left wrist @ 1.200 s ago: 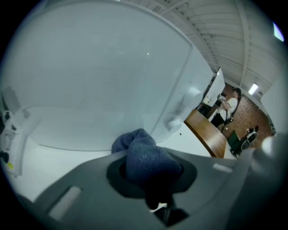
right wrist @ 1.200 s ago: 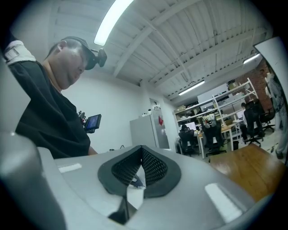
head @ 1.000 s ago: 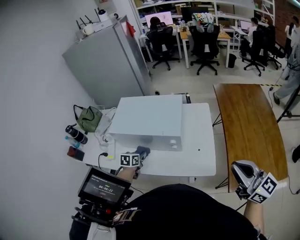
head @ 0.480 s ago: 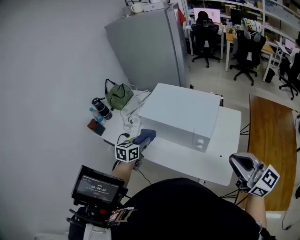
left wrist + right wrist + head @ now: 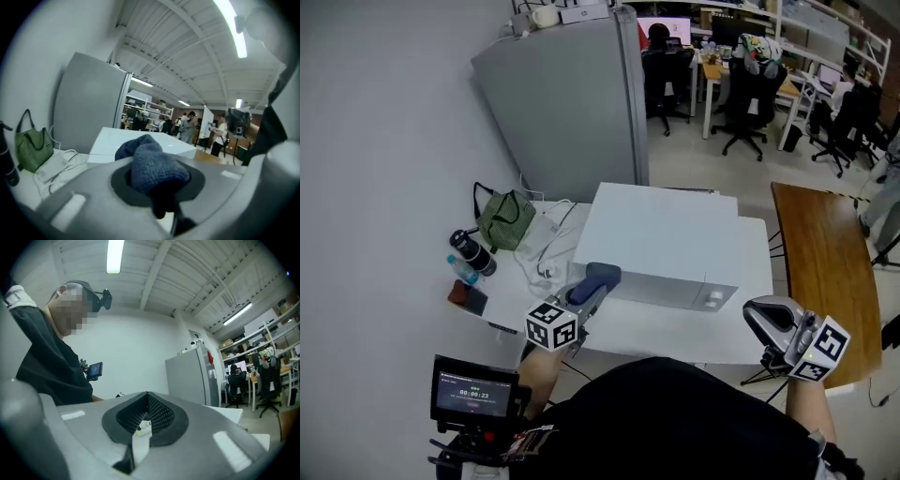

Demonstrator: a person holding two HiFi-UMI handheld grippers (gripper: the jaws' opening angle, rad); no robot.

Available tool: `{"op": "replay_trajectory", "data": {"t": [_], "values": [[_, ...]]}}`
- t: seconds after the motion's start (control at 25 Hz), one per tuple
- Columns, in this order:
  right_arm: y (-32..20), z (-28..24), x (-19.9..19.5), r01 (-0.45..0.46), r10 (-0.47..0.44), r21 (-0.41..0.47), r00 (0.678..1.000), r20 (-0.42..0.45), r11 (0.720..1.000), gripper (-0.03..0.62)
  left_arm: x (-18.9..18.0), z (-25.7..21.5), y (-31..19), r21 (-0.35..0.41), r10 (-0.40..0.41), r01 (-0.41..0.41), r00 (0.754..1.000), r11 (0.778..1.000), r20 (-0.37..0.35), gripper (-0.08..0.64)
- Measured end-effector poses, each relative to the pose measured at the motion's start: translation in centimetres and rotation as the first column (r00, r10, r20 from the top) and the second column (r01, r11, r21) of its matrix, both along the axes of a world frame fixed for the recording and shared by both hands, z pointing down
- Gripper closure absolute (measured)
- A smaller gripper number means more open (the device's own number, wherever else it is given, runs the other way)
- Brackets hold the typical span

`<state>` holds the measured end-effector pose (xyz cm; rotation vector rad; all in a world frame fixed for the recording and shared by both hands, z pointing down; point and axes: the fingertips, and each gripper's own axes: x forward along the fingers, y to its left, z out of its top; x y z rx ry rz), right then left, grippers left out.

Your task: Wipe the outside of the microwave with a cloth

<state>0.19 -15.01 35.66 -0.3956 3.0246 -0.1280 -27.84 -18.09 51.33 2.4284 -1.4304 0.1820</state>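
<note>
The left gripper (image 5: 589, 286), jaws clamped on a blue cloth (image 5: 152, 164), is near the white microwave's (image 5: 661, 239) front-left corner; the right gripper (image 5: 766, 317) has its jaws together, empty.

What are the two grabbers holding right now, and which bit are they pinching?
The left gripper pinches the dark blue cloth by a bunched-up fold, the rest puffing out past its jaws. The right gripper holds nothing.

Grey cabinet (image 5: 572, 112), wooden table (image 5: 821, 262), office chairs (image 5: 752, 86)
</note>
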Motion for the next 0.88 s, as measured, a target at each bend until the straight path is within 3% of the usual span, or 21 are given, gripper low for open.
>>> {"op": "replay_trajectory", "data": {"t": [0.08,0.2,0.36,0.48,0.6,0.72,0.88], "values": [[0.8,0.2,-1.8,-0.058,0.058,-0.022,0.998,-0.013,0.998,0.588,1.2,-0.1,0.5,0.019,0.129,-0.129,0.992,0.991,-0.006,0.499],[2.5,0.5,-4.2,-0.133,0.131,-0.026,0.99,-0.044,0.991,0.588,2.8,-0.5,1.7,0.056,0.293,-0.29,0.955,0.955,-0.04,0.499],[5.9,1.6,-4.9,-0.224,0.218,-0.056,0.971,-0.098,0.973,0.588,6.2,-1.2,4.7,0.092,0.481,-0.472,0.864,0.877,-0.149,0.499],[9.1,1.1,-3.2,-0.282,0.275,-0.055,0.956,-0.105,0.958,0.588,9.5,-2.6,8.3,0.13,0.569,-0.554,0.801,0.823,-0.185,0.499],[12.9,0.9,-0.1,-0.3,0.296,-0.04,0.952,-0.077,0.953,0.588,13.6,-3.8,13.4,0.173,0.615,-0.591,0.767,0.788,-0.182,0.499],[17.7,2.0,3.5,-0.269,0.268,-0.024,0.963,-0.037,0.963,0.588,18.4,-3.9,18.6,0.189,0.615,-0.586,0.763,0.788,-0.2,0.499],[24.8,4.6,9.0,-0.212,0.213,-0.057,0.977,0.011,0.976,0.588,25.2,-2.1,25.1,0.144,0.555,-0.537,0.782,0.831,-0.285,0.499]]}}
